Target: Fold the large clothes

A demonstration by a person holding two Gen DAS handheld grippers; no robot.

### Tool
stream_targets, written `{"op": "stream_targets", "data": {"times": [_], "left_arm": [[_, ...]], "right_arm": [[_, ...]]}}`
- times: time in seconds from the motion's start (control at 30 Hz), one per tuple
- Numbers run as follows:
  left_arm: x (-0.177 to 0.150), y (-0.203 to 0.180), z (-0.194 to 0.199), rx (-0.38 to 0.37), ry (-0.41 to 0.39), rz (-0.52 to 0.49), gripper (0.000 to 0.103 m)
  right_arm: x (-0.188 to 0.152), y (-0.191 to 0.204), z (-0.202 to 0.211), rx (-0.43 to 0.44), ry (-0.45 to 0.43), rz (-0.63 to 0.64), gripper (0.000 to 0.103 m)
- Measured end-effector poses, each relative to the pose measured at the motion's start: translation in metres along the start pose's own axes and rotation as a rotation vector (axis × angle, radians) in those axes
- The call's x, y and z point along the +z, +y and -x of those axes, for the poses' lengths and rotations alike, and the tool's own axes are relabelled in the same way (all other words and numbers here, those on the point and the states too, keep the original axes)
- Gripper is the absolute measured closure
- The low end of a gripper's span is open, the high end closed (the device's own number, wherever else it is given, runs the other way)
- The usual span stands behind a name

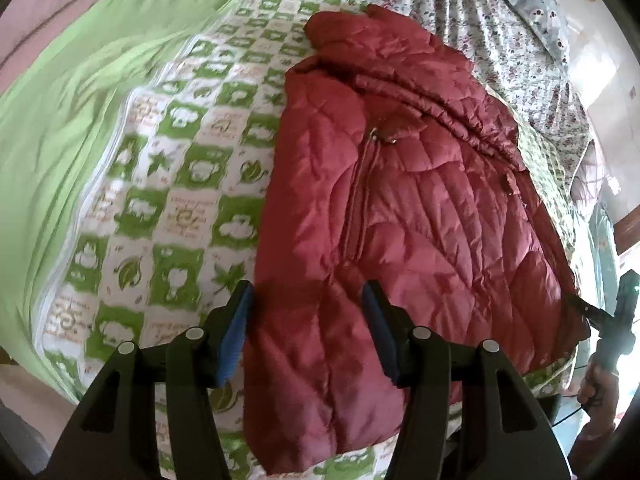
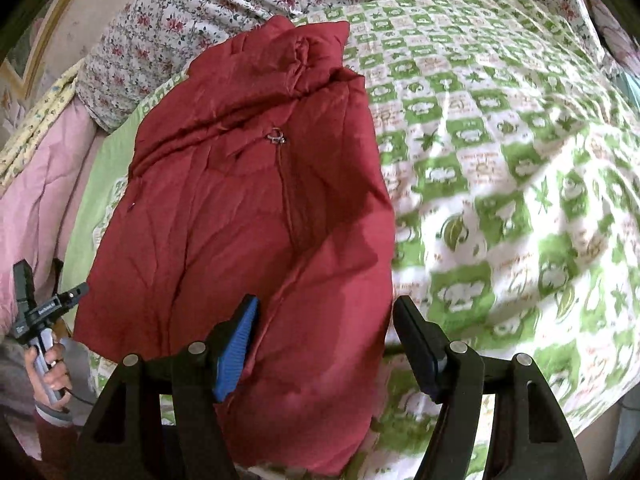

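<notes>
A dark red quilted jacket (image 1: 400,200) lies zipped up on a green-and-white checked quilt (image 1: 180,168), collar at the far end, a sleeve folded across its chest. My left gripper (image 1: 306,292) hovers open over the jacket's near hem, its left finger at the jacket's left edge. In the right wrist view the same jacket (image 2: 240,220) fills the centre left. My right gripper (image 2: 327,304) is open above the hem's right part, its right finger past the jacket's right edge. Nothing is pinched between the pads of either gripper.
A plain green sheet (image 1: 80,100) lies left of the checked quilt (image 2: 500,160). Floral bedding (image 2: 200,8) is bunched behind the jacket's collar. A pink quilt (image 2: 36,184) lies at the bed's side. A person's hand (image 2: 52,368) holds the left gripper's handle.
</notes>
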State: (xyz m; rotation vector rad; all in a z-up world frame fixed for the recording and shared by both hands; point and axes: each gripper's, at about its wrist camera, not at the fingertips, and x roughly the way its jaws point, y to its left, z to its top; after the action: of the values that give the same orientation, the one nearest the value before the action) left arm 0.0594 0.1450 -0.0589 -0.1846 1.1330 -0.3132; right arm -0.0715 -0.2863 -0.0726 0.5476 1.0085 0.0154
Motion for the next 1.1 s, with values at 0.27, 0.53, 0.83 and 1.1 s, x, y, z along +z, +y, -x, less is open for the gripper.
{"op": "stream_targets", "data": {"times": [0.27,0.53,0.83,1.1], "left_arm": [[-0.016,0.008,-0.004,-0.014,0.031,0.009,0.039],[-0.025,0.004,-0.011,-0.050,0.065,-0.011,0.039],[-0.034,0.005,-0.014,-0.089,0.089,-0.012,0.039],[-0.037,0.002,-0.016,-0.096,0.093,-0.026,0.039]], "right_arm": [[-0.016,-0.012,0.002,0.107,0.028,-0.052,0.042],[-0.022,-0.013,0.007,0.134,0.047,-0.057,0.044],[-0.027,-0.016,0.004,0.146,0.055,-0.067,0.044],[-0.031,-0.012,0.002,0.157,0.054,-0.029,0.047]]}}
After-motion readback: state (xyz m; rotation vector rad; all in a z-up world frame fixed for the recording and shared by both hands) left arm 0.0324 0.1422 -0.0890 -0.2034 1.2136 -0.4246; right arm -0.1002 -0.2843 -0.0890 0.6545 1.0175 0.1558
